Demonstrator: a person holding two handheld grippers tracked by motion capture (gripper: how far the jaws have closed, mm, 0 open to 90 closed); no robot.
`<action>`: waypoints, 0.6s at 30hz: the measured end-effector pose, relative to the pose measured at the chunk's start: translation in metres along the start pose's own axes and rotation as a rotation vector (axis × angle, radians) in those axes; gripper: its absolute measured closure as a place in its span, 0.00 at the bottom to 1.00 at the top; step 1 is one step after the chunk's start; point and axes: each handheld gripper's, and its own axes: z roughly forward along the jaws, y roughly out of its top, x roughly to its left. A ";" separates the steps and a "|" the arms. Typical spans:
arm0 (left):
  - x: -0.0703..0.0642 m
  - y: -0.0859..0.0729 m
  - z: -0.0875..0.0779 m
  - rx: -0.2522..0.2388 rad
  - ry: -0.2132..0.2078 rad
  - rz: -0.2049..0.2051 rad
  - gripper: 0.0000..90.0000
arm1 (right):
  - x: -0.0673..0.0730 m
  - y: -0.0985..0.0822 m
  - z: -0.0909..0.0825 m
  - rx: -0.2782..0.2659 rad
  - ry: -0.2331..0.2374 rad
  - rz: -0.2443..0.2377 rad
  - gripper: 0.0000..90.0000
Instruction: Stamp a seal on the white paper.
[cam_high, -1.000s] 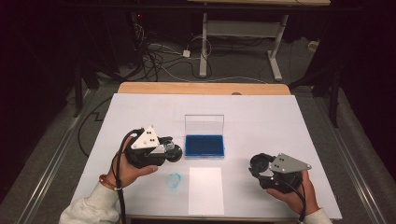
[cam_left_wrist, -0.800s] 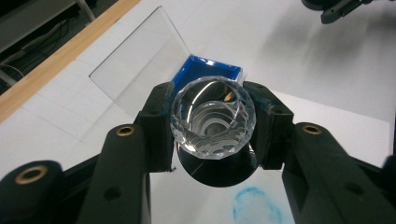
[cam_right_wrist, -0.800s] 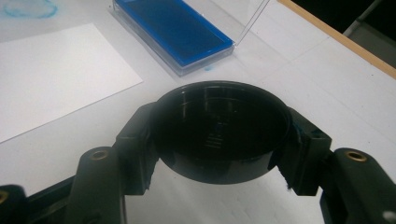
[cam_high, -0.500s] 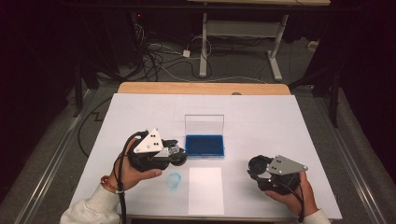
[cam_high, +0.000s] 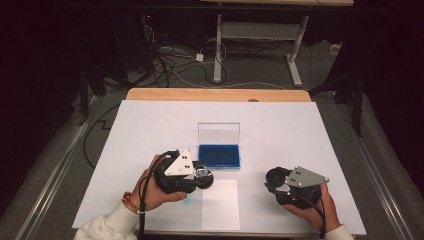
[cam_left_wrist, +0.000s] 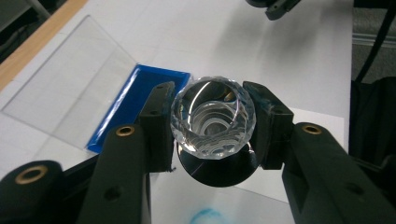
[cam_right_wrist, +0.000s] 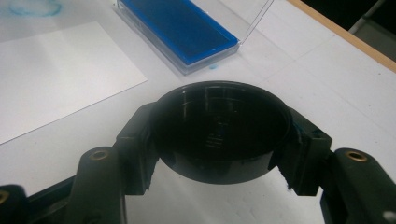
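The left gripper is closed on a stamp: a clear faceted knob on top, a round black base below. The pads bear on opposite sides of the knob, and the stamp hangs just above the table, at the near left corner of the blue ink pad and beside the white sheet.

The right gripper is closed on a round black cap, open side up, held near the table's right edge, well apart from the pad.

Handling, by judgement:
- Stamp: light, rigid. The knob is smooth and faceted, so it is likely slippery; grip across its widest part with the pads square to the facets.
- Keep the base level; a tilt would ink or print unevenly.
- Cap: thin, stiff plastic; hold across the rim with moderate force.

A blue smear marks the table beneath the stamp
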 end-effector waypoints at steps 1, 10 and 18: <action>-0.001 0.000 0.001 0.003 -0.006 0.003 0.61 | 0.000 0.000 0.000 0.002 0.002 -0.004 0.43; -0.013 0.006 0.028 0.033 -0.071 0.024 0.61 | 0.001 0.000 0.002 0.013 0.012 -0.010 0.43; -0.019 0.007 0.047 0.072 -0.101 0.045 0.61 | 0.002 -0.001 0.004 0.021 0.015 -0.012 0.43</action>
